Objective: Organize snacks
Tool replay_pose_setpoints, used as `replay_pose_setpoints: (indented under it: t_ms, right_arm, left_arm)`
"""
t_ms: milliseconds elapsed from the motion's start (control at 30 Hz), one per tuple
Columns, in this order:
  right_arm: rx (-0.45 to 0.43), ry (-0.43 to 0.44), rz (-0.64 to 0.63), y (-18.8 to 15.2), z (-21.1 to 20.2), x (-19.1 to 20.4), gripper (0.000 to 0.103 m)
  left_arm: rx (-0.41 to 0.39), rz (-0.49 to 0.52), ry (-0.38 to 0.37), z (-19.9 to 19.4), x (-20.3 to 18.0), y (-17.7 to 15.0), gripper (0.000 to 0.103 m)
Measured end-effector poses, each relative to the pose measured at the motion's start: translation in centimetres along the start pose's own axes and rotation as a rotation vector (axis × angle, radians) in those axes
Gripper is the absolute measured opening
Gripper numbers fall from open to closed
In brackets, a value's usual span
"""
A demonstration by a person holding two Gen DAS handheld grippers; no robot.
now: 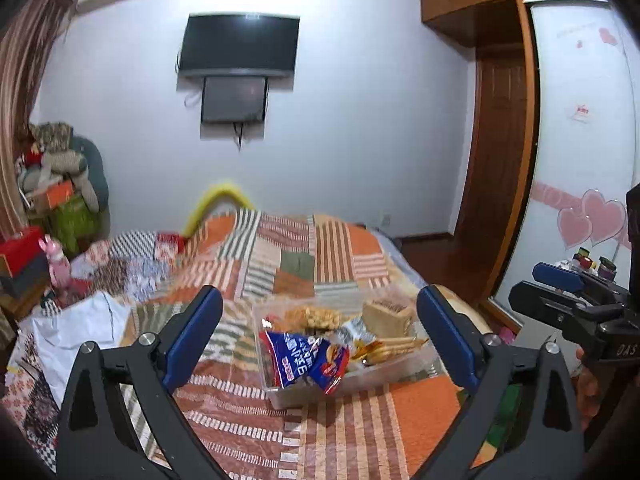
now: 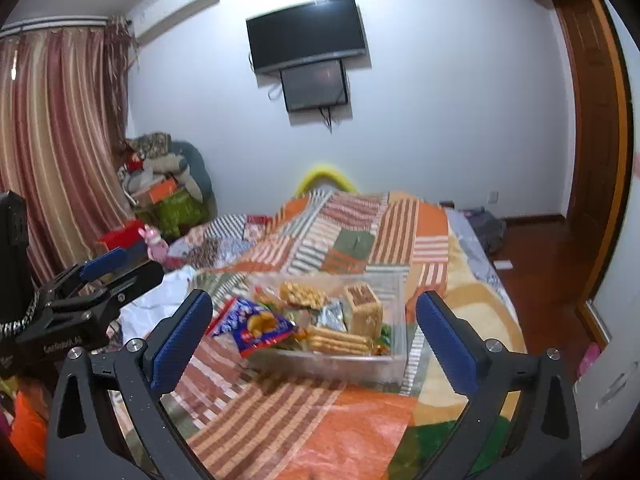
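A clear plastic box (image 1: 360,380) sits on the patchwork bed and holds several snack packs. A blue chip bag (image 1: 308,360) hangs over its near left corner; biscuits (image 1: 396,346) and a brown wafer block (image 1: 386,314) lie behind it. My left gripper (image 1: 320,336) is open and empty, a little above and in front of the box. The right wrist view shows the same box (image 2: 360,364) and the blue bag (image 2: 256,324). My right gripper (image 2: 314,336) is open and empty, also short of the box. Each gripper shows at the other view's edge.
The bed's quilt (image 1: 304,252) stretches ahead. A white plastic bag (image 1: 80,328) lies to the left of the box. Piled boxes and clothes (image 1: 56,184) stand at the far left by the curtain. Wooden floor (image 2: 552,264) and a wardrobe (image 1: 580,140) are to the right.
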State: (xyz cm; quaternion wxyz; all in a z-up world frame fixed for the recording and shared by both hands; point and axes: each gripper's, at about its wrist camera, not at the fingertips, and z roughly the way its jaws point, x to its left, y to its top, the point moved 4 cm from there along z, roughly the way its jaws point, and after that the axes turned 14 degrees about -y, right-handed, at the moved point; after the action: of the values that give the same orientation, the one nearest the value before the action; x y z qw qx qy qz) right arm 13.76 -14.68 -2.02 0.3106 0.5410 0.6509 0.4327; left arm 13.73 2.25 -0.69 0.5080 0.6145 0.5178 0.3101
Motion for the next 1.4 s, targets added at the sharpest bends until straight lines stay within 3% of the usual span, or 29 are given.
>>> replay_pose_setpoints:
  t_ms: [333,1400]
  right_arm:
    - [-0.083,-0.051,-0.035,0.1,-2.9,0.8,0.103]
    - [-0.094,-0.050,-0.023,-0.1,-3.3,0.6,0.103]
  left_arm:
    - [-0.058,0.000,-0.011,-3.5,-1.7,0.7,0.103]
    - [-0.048,-0.006,-0.026,-3.1,-2.4,-0.1,0.103]
